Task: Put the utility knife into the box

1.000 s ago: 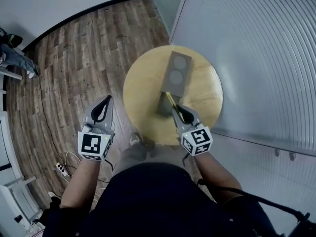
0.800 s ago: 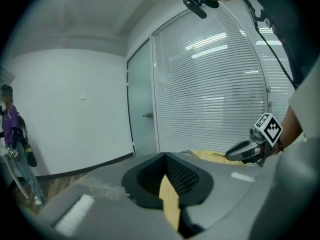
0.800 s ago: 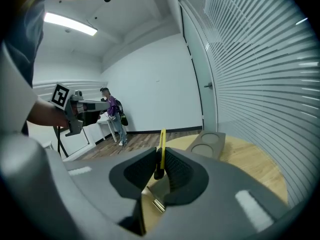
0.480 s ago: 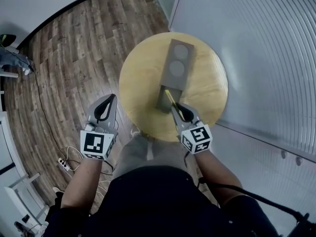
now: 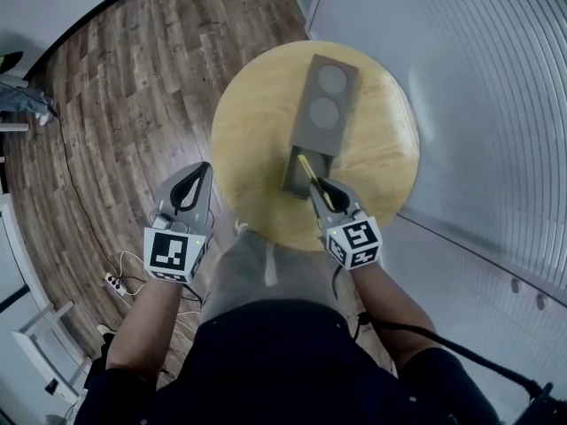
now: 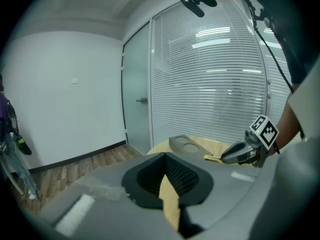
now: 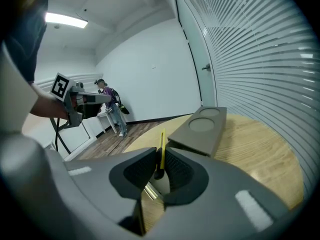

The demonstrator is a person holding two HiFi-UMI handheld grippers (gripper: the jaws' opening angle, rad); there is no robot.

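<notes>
- Most of the utility knife [image 5: 306,166] sits buried between the pads of the right tongs [image 5: 321,184]. Only its yellow front length sticks out, and I cannot tell whether its tip touches the box [image 5: 323,104].
- Part of the box's near end lies under the knife and the right tongs, so its inside is hard to make out. Its top face with two round recesses shows plainly.
- Right tongs are clamped on the knife. They reach in from the near edge of the round wooden bench [image 5: 257,122] to the box's near end, with the knife pointing away from the person.
- Left tongs [image 5: 199,168] hang off the bench's left side, above the wood floor [image 5: 133,104], tips together with nothing between them.
- Both forearms stretch forward from the body, and each hand is hidden behind its gripper.
- Black-and-white square markers cover the right cube [image 5: 354,242] and the left cube [image 5: 174,253].
</notes>
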